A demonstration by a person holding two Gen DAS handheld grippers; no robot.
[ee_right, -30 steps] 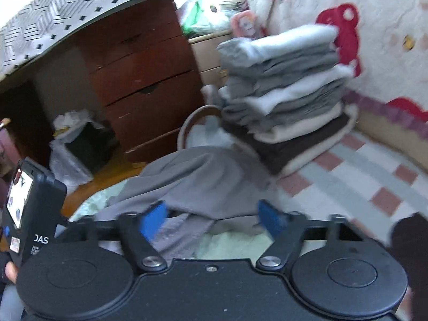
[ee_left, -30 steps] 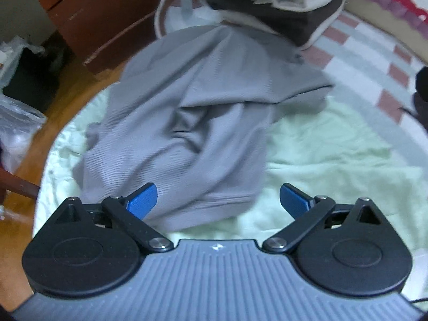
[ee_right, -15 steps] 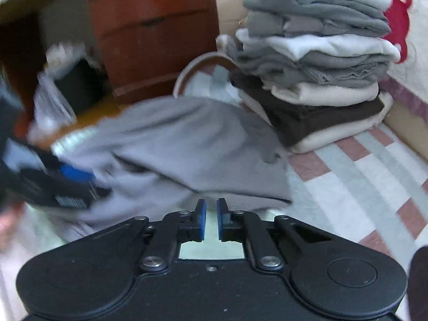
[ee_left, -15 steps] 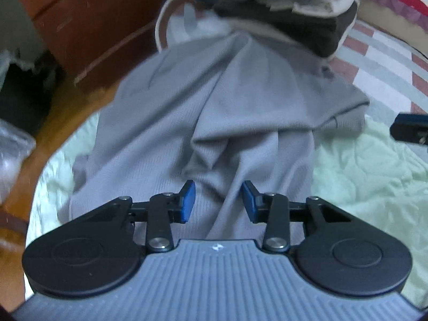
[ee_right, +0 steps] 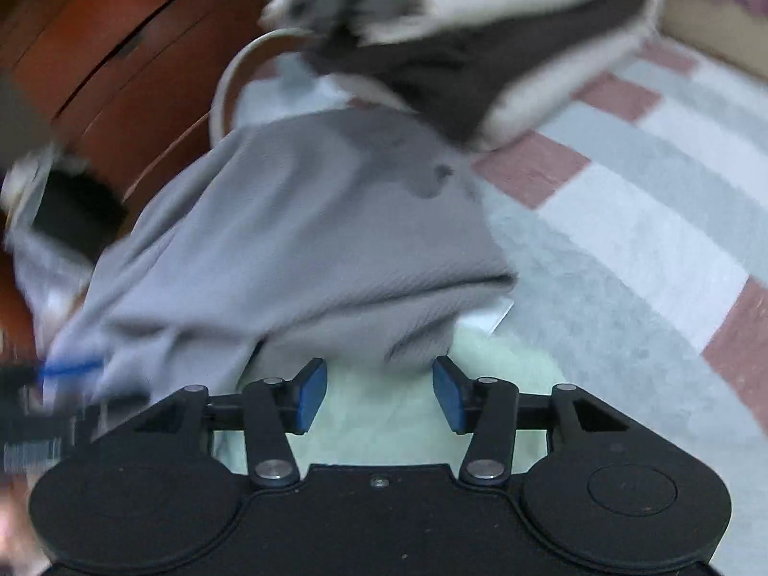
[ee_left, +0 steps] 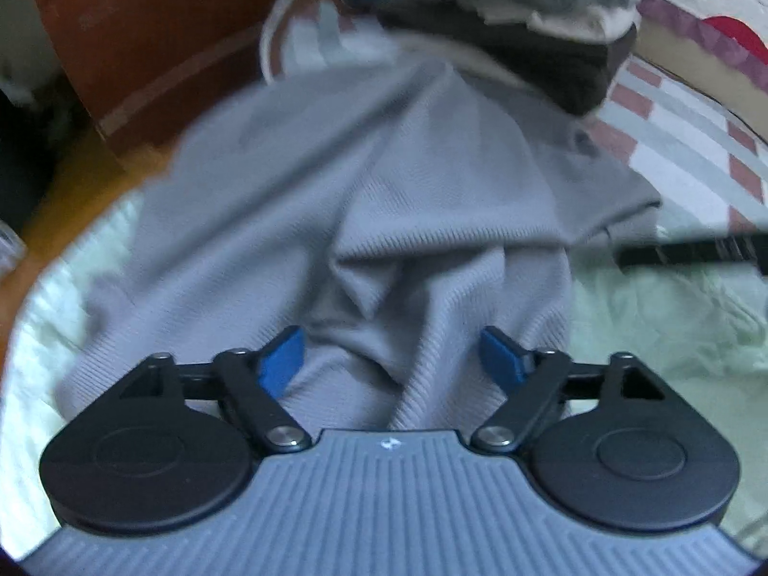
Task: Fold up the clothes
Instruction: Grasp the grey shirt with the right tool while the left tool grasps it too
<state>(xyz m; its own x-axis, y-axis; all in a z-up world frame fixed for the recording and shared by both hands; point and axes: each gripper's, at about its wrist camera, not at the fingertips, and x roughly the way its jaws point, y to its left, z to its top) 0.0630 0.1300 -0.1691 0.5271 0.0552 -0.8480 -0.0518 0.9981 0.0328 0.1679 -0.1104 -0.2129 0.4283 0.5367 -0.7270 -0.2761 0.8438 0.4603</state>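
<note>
Grey ribbed garment (ee_left: pixel 384 201) lies crumpled on a pale green sheet (ee_left: pixel 672 336), which covers a bed with a pink-and-grey checked cover (ee_right: pixel 624 221). Its far edge reaches the foot of a stack of folded clothes (ee_left: pixel 552 38); a wooden drawer unit (ee_left: pixel 158 33) stands beyond the bed's edge.

Left tool (ee_left: pixel 391 360): jaws wide apart and opening. A bunched fold of the garment lies between the blue pads (ee_left: pixel 281 365), which are not pressing on it; nothing gripped. The garment spreads away from the tool toward the stack.

Right tool (ee_right: pixel 379 396): jaws partly apart and opening. Only green sheet shows between the pads (ee_right: pixel 309 396); the garment's near hem lies just beyond the fingertips, apart from them. Nothing held.

Right view is motion-blurred; the left tool appears at its left edge (ee_right: pixel 43 413), over the garment. In the left view the right tool shows as a dark blurred bar (ee_left: pixel 691 252) beside the garment's right corner.
</note>
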